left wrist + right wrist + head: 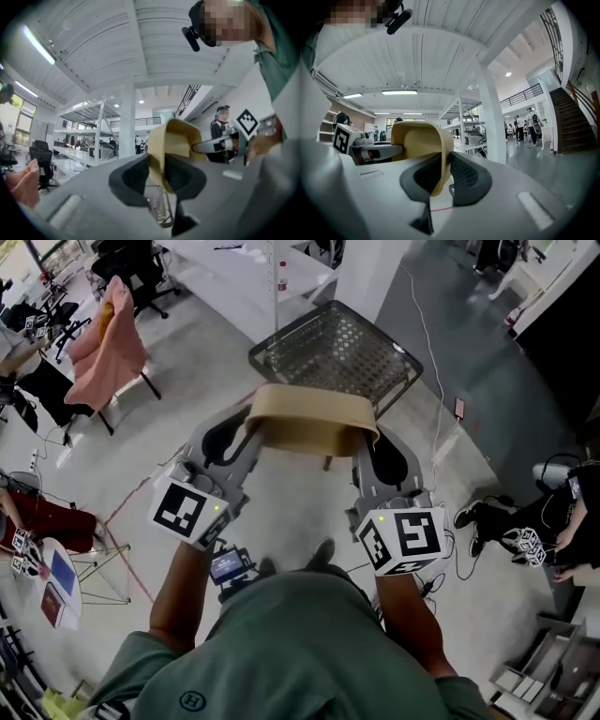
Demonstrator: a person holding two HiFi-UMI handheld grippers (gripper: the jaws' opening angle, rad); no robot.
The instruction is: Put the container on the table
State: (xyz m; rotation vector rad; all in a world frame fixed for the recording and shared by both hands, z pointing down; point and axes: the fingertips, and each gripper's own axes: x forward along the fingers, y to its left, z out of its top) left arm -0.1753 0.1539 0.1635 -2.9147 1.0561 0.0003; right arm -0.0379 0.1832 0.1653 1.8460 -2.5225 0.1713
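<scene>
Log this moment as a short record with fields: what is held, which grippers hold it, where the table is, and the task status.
held object: tan container
left gripper: jaws shut on the container's left wall
right gripper: jaws shut on the container's right wall
container position: in the air between both grippers, resting on nothing
table: metal mesh table, just beyond the container in the head view
task status: container not yet set on the table
</scene>
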